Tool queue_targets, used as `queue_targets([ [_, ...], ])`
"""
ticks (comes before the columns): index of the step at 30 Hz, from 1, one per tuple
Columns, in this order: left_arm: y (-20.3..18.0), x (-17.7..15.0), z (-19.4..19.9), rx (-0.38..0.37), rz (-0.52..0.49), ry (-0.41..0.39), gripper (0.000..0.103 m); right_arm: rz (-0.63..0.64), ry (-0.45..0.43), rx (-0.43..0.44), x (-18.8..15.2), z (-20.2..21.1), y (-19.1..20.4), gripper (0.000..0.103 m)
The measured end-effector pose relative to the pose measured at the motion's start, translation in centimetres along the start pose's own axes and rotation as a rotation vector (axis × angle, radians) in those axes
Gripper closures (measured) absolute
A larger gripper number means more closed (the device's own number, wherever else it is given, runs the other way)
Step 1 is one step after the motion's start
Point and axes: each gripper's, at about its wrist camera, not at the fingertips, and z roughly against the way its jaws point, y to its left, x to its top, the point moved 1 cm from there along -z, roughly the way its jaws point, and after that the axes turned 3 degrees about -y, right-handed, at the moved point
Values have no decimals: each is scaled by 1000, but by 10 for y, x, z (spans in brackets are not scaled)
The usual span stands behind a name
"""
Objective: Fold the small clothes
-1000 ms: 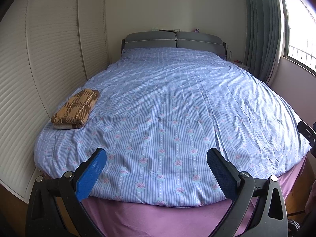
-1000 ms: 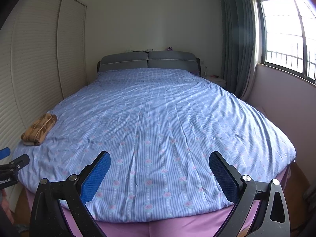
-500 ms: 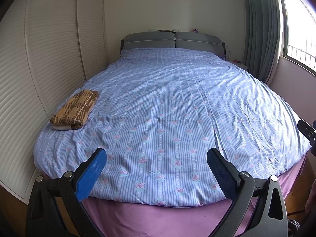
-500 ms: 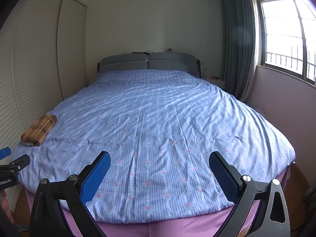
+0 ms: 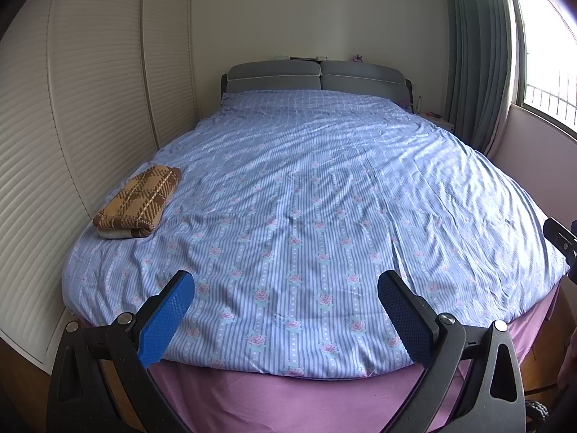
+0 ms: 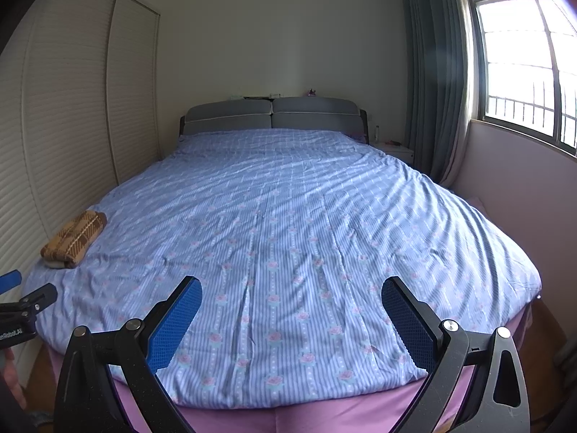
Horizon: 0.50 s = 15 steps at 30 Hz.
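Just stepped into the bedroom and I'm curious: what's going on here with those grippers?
A person holds the left gripper and the right gripper at the foot of the bed, both open and gripping nothing. The blue striped floral duvet is spread flat. One folded brown plaid knit garment lies near the duvet's left edge, beside the cream slatted wardrobe doors. No unfolded clothing is in view.

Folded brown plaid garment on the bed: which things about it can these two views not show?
- Folded brown plaid garment: garment type hidden by the folds, both views.
- Pale layer beneath it: mostly covered; separate item or lining, cannot tell.
- Right wrist view: weave too small.
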Motion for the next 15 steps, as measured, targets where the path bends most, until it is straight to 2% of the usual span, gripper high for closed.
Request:
queue_targets([
  [15,3,1,0,6,7,7,0,-4,-5,7,1,2,2,2],
])
